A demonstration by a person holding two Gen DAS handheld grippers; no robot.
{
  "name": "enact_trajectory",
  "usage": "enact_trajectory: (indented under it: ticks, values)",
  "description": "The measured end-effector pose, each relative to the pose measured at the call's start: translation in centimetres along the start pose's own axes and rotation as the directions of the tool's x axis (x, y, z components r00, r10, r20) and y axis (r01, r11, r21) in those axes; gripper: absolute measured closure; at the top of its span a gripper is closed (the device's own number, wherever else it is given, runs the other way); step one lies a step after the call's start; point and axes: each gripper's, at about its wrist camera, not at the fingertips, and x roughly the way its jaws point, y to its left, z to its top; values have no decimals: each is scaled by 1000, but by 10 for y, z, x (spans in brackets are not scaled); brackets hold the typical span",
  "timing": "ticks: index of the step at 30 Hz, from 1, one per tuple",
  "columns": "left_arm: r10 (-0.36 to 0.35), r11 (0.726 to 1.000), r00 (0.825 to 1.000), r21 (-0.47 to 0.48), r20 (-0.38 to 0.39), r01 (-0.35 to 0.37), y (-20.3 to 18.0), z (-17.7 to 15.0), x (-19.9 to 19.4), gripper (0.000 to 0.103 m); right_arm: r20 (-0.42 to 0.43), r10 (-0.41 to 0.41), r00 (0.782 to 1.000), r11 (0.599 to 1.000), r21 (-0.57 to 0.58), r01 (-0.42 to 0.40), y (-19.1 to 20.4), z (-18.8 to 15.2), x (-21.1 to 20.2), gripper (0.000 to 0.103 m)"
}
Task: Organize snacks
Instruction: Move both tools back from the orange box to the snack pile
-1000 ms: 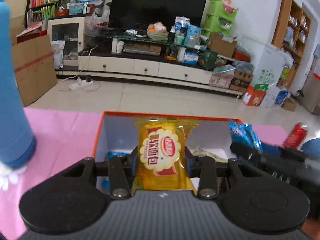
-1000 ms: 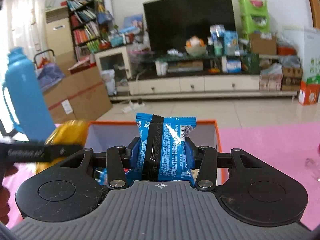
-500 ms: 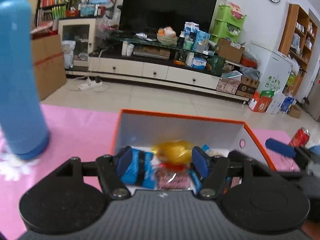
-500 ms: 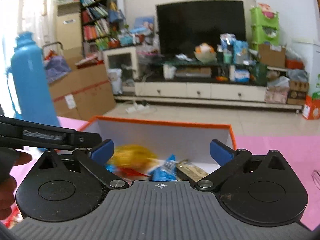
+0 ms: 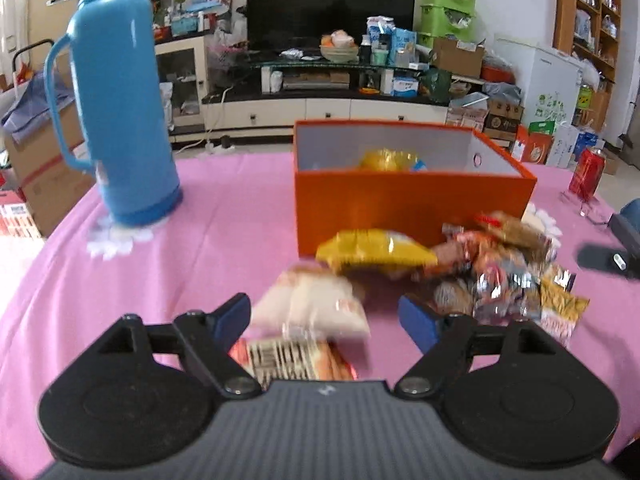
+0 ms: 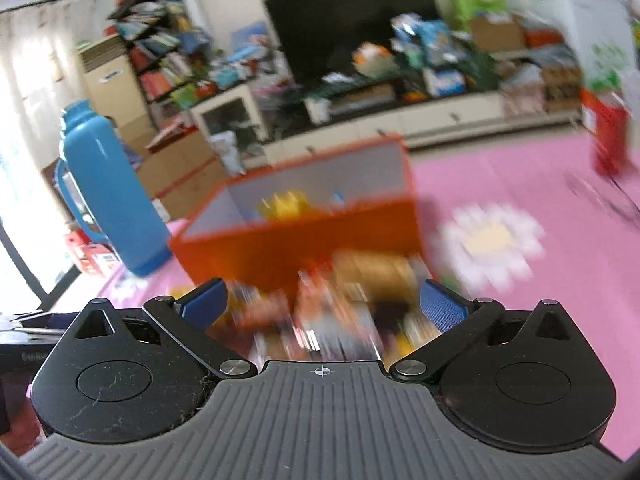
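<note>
Snack packets [image 5: 472,268] in crinkly foil and plastic wrappers lie heaped on the pink-clothed bench [image 5: 224,216], just in front of the open orange cardboard box [image 5: 408,200] with its grey inside. At the near edge of the heap are a flat yellow packet [image 5: 372,250] touching the foot of the box's front wall, a pale pinkish-white pillow packet [image 5: 316,304] nearer the camera, and a red-and-white packet with a barcode [image 5: 288,360] partly under it. More snacks sit inside the box, a yellow wrapper [image 5: 386,159] showing above the rim.

The left claw [image 5: 324,316] is low over the bench with its blue-padded jaws opening; the pale packet and the barcode packet lie between them on the cloth, and neither pad presses on them. The right claw [image 6: 322,304] is spread wide, empty, facing the blurred heap [image 6: 340,304] with the box [image 6: 296,236] behind it.

A tall blue plastic thermos flask with a handle [image 5: 120,112] stands upright on a white flower pattern of the cloth, well left of the box. A red drinks can [image 5: 586,174] stands at the far right of the bench.
</note>
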Motion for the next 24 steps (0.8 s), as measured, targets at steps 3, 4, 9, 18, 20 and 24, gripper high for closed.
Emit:
enact_trajectory:
  ticks: [3,4,9,18,20,24]
  values:
    - [22,1000,1000,-4,-11,-22,-10,-7,-4,21,-34,-47,998,998,46,49,-13,-31,-19,9]
    - [20,1000,1000,-9,-3,-20,-11,-7,-6,21,-58,-66,996,996,52,69,-15,-38,-21,9]
    - [50,999,999,-11,17,-50,-23,-11,-12,20,-73,-92,993,996,-12,92,-7,-47,-28,9]
    - [99,995,995,-19,7,-99,-22,-14,-13,19,-113,-87,990,995,-57,81,9,-45,-19,9]
    - [114,993,993,-18,4,-114,-22,-15,-11,19,-126,-87,988,995,-65,80,11,-46,-15,9]
    - [116,993,993,-19,-16,-116,-18,-15,-5,19,-151,-106,983,993,-70,96,8,-49,-4,9]
